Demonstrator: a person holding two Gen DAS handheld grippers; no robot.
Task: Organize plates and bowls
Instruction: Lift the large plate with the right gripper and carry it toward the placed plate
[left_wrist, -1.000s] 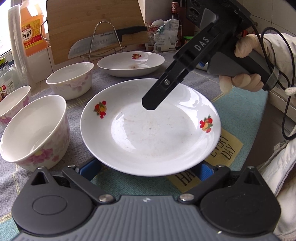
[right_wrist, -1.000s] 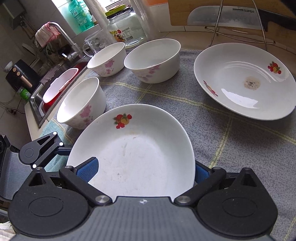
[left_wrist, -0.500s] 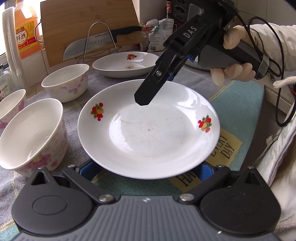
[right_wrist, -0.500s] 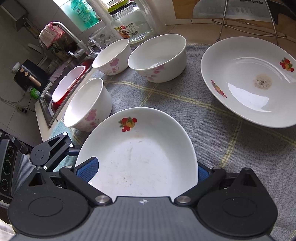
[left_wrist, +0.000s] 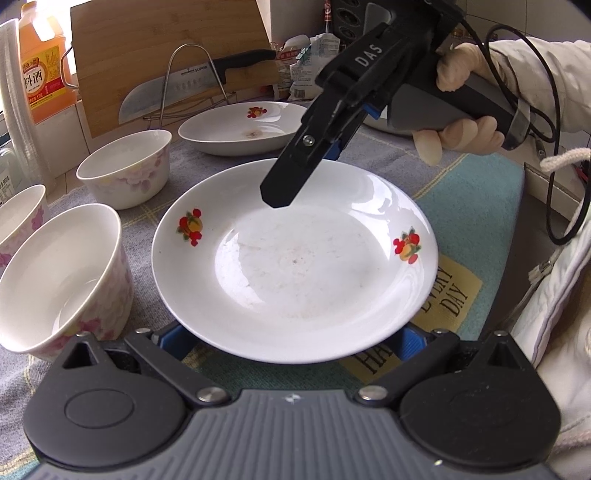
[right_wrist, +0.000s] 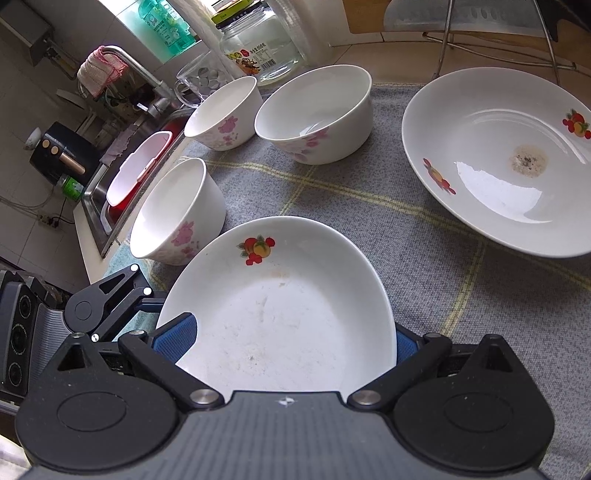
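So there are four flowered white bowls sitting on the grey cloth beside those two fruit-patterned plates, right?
Not four: the right wrist view shows three flowered white bowls on the grey cloth. The two fruit-patterned plates are as you say.

Grey checked cloth (right_wrist: 369, 206) over counter — three floral bowls (right_wrist: 314, 114), soiled plate (right_wrist: 498, 158), teal mat (left_wrist: 476, 206) alongside.

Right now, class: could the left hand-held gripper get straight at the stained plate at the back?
Probably not directly. The near plate sits between the left hand-held gripper fingers, and the right hand-held gripper hangs over that plate, on the line to the stained plate.
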